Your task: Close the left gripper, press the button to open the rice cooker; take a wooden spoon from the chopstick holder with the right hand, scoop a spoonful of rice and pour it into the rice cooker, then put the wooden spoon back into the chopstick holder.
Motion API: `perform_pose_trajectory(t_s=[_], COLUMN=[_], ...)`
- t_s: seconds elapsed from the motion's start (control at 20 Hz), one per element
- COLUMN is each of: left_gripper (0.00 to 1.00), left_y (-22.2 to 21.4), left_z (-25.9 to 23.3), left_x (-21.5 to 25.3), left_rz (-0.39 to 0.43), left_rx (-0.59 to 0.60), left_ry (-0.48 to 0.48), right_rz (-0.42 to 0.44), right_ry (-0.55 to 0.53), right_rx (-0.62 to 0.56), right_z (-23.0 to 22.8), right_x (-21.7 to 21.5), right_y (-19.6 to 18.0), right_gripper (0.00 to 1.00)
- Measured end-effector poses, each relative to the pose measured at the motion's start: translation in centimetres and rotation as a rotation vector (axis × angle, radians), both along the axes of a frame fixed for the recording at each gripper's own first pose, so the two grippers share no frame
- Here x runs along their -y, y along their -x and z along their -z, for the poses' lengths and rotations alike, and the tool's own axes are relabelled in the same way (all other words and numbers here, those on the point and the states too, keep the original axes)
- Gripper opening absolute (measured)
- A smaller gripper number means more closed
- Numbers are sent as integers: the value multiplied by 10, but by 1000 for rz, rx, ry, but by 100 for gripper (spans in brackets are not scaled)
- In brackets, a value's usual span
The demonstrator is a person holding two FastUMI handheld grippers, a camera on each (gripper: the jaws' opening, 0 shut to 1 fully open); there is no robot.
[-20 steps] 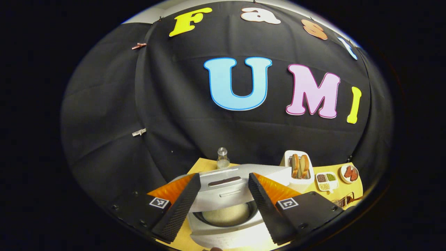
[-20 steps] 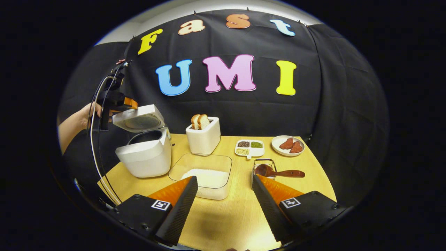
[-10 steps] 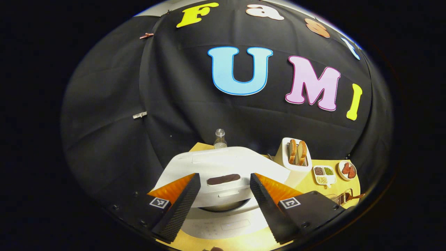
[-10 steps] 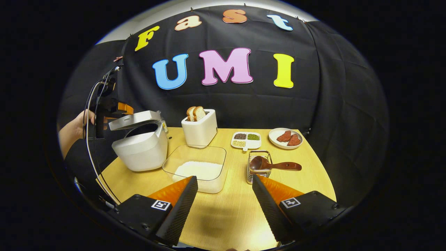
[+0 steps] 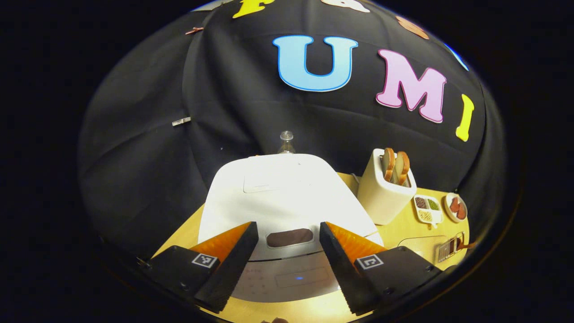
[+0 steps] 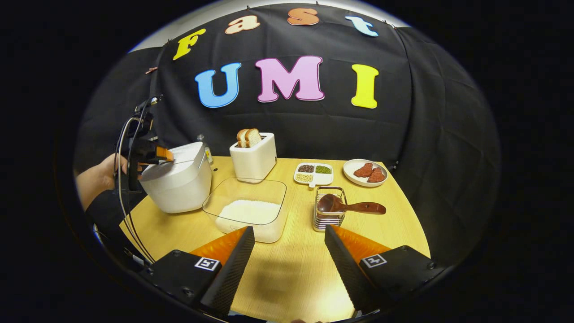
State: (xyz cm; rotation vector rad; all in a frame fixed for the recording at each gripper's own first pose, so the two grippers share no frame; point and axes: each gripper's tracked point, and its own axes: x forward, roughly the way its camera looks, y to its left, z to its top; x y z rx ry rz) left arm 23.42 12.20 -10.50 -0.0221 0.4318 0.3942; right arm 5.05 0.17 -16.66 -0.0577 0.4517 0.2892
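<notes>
The white rice cooker (image 5: 278, 193) stands with its lid down. My left gripper (image 5: 287, 229) is open at the lid's front edge, its fingers either side of the dark button (image 5: 289, 237). In the right gripper view the same gripper (image 6: 154, 154), held by a hand (image 6: 101, 177), sits at the top left of the cooker (image 6: 177, 179). My right gripper (image 6: 289, 231) hangs open and empty over the table's front. The wooden spoon (image 6: 354, 207) lies across the wire chopstick holder (image 6: 329, 217), bowl inside and handle pointing right. A clear box of rice (image 6: 249, 208) is beside the cooker.
A white toaster (image 6: 254, 154) with bread stands at the back. A divided dish of beans (image 6: 314, 174) and a plate of meat (image 6: 365, 171) lie to its right. A small bottle (image 5: 285, 141) stands behind the cooker. Cables (image 6: 128, 215) trail from the left gripper.
The cooker's lid has swung down from open to closed, with my left gripper going down with it. The right gripper stays open and has drifted slightly back from the table's objects.
</notes>
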Motion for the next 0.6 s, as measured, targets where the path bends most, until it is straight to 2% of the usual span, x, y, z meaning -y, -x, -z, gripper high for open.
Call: perform_pose_trajectory(t_s=[0.25, 0.4, 0.6], left_gripper=[98, 98, 96], left_y=[-8, -5, 31], left_z=[2, 1, -30], left_x=[6, 15, 32], left_rz=[14, 55, 71], left_rx=[-6, -18, 62], left_ry=[-28, -20, -171], right_rz=[5, 9, 14], right_ry=[5, -10, -29], right_rx=[0, 15, 91], right_z=[2, -6, -37], right_x=[4, 8, 25], right_y=[-3, -8, -23], right_gripper=[99, 99, 99])
